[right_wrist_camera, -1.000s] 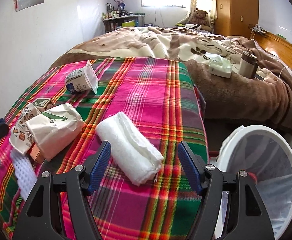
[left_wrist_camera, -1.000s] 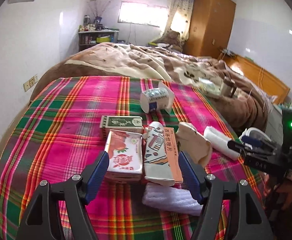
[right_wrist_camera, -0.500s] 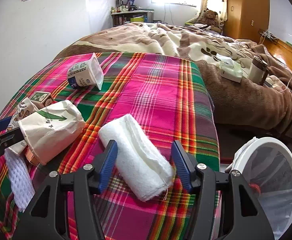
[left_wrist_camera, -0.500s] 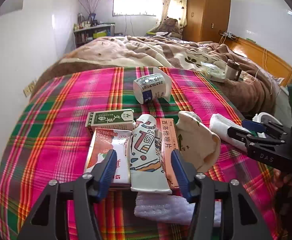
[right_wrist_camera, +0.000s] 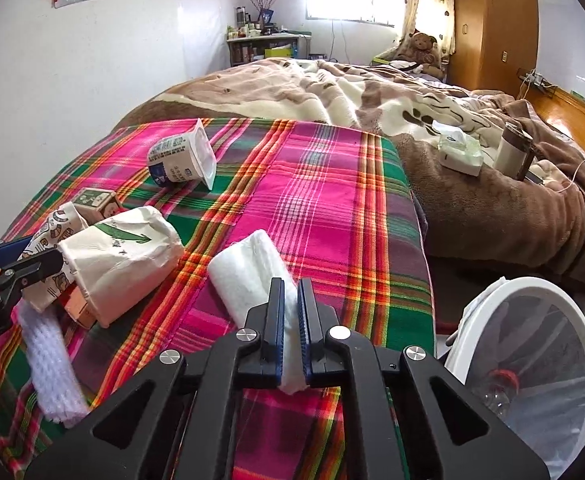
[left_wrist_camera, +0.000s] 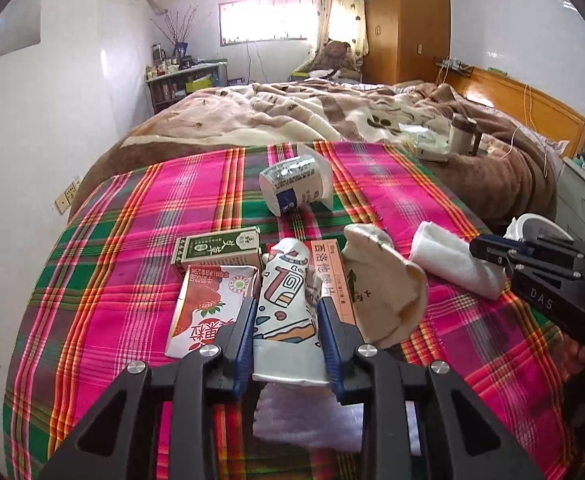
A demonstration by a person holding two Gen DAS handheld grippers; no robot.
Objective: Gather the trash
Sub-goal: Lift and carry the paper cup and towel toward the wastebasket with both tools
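White bin (right_wrist_camera: 468,332) at four o'clock held a plastic bottle (right_wrist_camera: 492,394), seen only from the right wrist, left gripper (left_wrist_camera: 286,322) clamped the patterned pouch (left_wrist_camera: 282,304), right gripper (right_wrist_camera: 290,312) pinched the white tissue roll (right_wrist_camera: 248,276).

Litter crowds the near edge of the plaid cloth (left_wrist_camera: 140,216): strawberry carton (left_wrist_camera: 208,308), patterned pouch (left_wrist_camera: 284,312), orange box (left_wrist_camera: 332,272) and beige bag (left_wrist_camera: 384,292) lie touching side by side, leaving no gap. Open cloth lies beyond, broken only by the tipped yogurt cup (right_wrist_camera: 180,158). The white bin (right_wrist_camera: 488,320) stands beside the bed's corner.
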